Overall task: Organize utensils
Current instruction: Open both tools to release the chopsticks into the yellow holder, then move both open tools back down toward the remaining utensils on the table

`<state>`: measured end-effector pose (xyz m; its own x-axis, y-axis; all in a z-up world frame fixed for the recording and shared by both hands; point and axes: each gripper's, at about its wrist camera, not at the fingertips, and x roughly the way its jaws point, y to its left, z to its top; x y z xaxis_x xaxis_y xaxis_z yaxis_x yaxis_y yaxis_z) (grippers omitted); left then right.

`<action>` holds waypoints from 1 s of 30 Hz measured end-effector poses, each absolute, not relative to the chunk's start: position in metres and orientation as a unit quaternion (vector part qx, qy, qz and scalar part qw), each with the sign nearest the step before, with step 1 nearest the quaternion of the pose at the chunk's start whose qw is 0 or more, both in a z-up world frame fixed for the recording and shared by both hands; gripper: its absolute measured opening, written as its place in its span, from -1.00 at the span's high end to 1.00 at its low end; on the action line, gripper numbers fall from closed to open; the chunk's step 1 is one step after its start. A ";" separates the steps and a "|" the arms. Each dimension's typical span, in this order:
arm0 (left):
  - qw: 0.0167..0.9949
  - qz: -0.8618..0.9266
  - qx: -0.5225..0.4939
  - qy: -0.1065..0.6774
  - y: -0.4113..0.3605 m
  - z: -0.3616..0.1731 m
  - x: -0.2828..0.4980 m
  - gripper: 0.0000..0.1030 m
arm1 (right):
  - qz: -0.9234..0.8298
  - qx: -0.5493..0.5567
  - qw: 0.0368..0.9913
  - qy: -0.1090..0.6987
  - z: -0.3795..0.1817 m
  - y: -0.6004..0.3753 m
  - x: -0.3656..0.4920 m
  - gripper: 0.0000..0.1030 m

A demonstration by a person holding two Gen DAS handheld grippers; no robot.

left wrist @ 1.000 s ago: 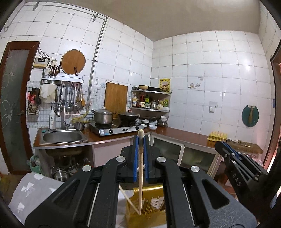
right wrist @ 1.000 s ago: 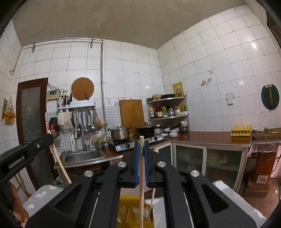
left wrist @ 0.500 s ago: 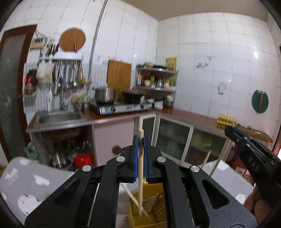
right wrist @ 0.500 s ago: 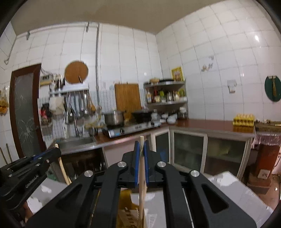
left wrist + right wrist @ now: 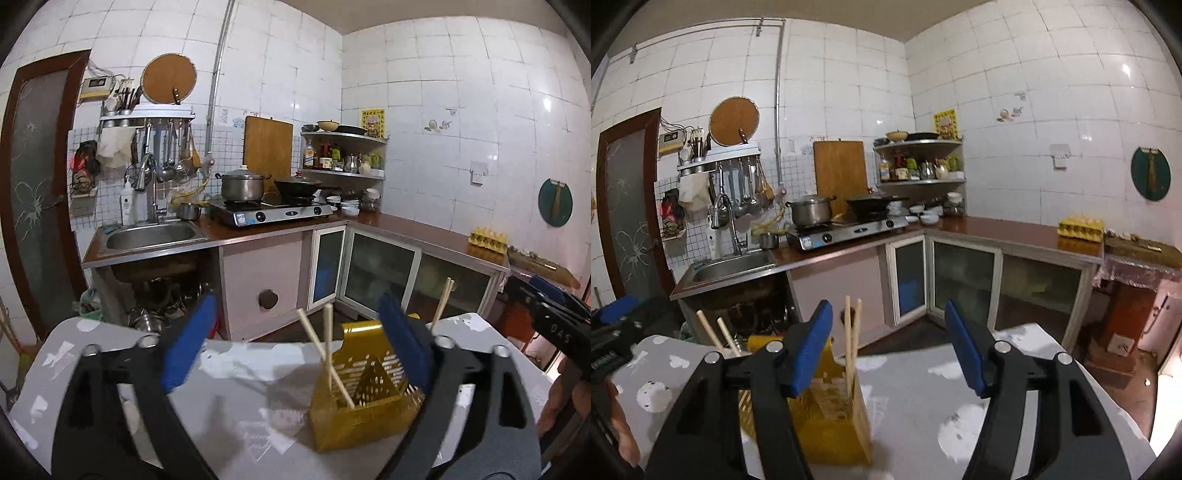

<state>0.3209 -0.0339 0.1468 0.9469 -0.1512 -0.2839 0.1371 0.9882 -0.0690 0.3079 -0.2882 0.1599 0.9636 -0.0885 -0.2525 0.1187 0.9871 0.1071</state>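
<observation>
A yellow slotted utensil holder [image 5: 362,406] stands on the grey table [image 5: 240,424]. In the left wrist view two wooden chopsticks [image 5: 325,343] lean crossed in it, and a third chopstick [image 5: 443,299] pokes up behind the right pad. My left gripper [image 5: 293,345] hangs just above the holder, its jaws opening wide, pads touching nothing. In the right wrist view the holder [image 5: 831,421] sits under my right gripper [image 5: 888,347], whose jaws are opening too. Two chopsticks [image 5: 851,343] stand free between its pads. Two more chopsticks [image 5: 716,332] show to the left.
The right gripper [image 5: 554,325] and a person's hand [image 5: 561,398] are at the left view's right edge. The left gripper [image 5: 613,332] shows at the right view's left edge. Beyond the table stand a sink [image 5: 151,236], a stove [image 5: 273,214], floor cabinets and an egg tray [image 5: 487,240].
Both grippers sank toward the holder, each shut on an upright chopstick. Now both have opened and let go, and the chopsticks stand in the holder.
</observation>
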 end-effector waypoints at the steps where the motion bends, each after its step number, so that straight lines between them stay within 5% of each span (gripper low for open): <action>1: 0.986 -0.073 -0.026 0.146 -0.029 0.148 0.315 -0.85 | -0.055 0.063 0.988 0.132 0.160 -0.292 0.297 -0.37; 8: 0.980 -0.055 -0.048 0.185 0.003 0.126 0.276 -0.90 | -0.068 0.068 0.981 0.168 0.134 -0.299 0.244 -0.52; 30: 0.928 -0.055 -0.028 0.366 -0.010 -0.018 0.283 -0.90 | -0.060 0.063 0.938 0.335 -0.018 -0.279 0.234 -0.50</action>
